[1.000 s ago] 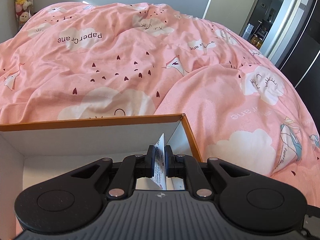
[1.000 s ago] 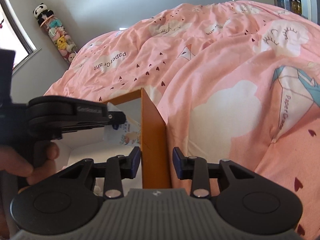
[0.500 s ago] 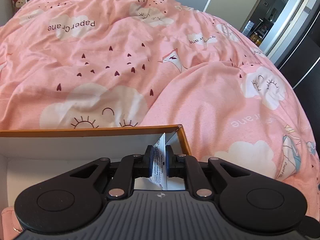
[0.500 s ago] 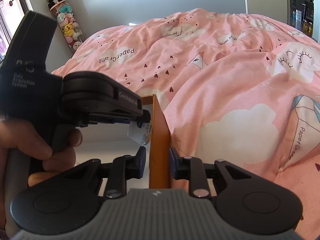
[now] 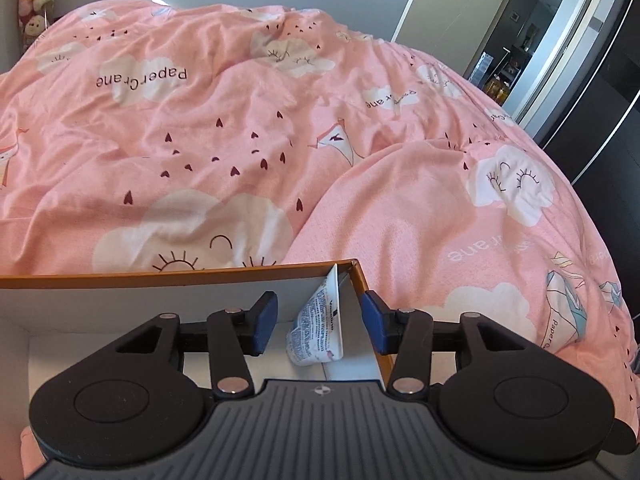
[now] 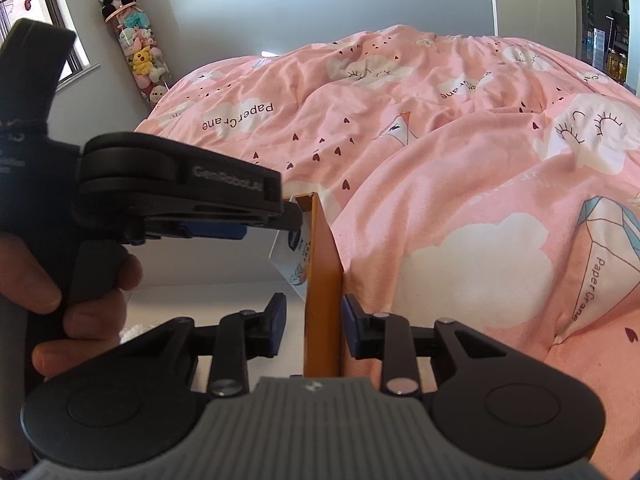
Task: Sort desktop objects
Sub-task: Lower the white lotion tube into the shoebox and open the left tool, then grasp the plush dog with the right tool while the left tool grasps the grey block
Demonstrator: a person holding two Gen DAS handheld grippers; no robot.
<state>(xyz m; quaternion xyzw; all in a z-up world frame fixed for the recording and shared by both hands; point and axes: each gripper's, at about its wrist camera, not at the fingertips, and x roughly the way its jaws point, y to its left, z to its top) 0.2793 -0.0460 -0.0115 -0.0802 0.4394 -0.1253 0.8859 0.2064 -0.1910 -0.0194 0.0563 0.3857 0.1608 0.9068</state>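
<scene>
The left gripper (image 5: 318, 322) has its fingers (image 5: 264, 322) wide apart and holds nothing; one small white tube (image 5: 320, 328) with tiny print stands tilted between them, touching neither; it leans in the far right corner of the box (image 5: 180, 276), so the putting-in step looks done for this thing. The right gripper (image 6: 314, 330) sits at the right wall of the same box; its fingers (image 6: 276, 326) are spread, one on each side of the orange wall (image 6: 322, 280); the right finger looks like it touches the wall, the left one is apart, so it is not squeezing.

I think the next move is to lift the left gripper up and back, slowly, so it does not bump the tube over; then it can go and find another thing to sort.

Count: one box, orange outside and white inside; one tube; two grippers; one hand (image 6: 60, 296) seen on the left handle; one pink bed cover (image 5: 280, 140) under it all; one tall clear holder of soft toys (image 6: 136, 52) in the far left corner.
</scene>
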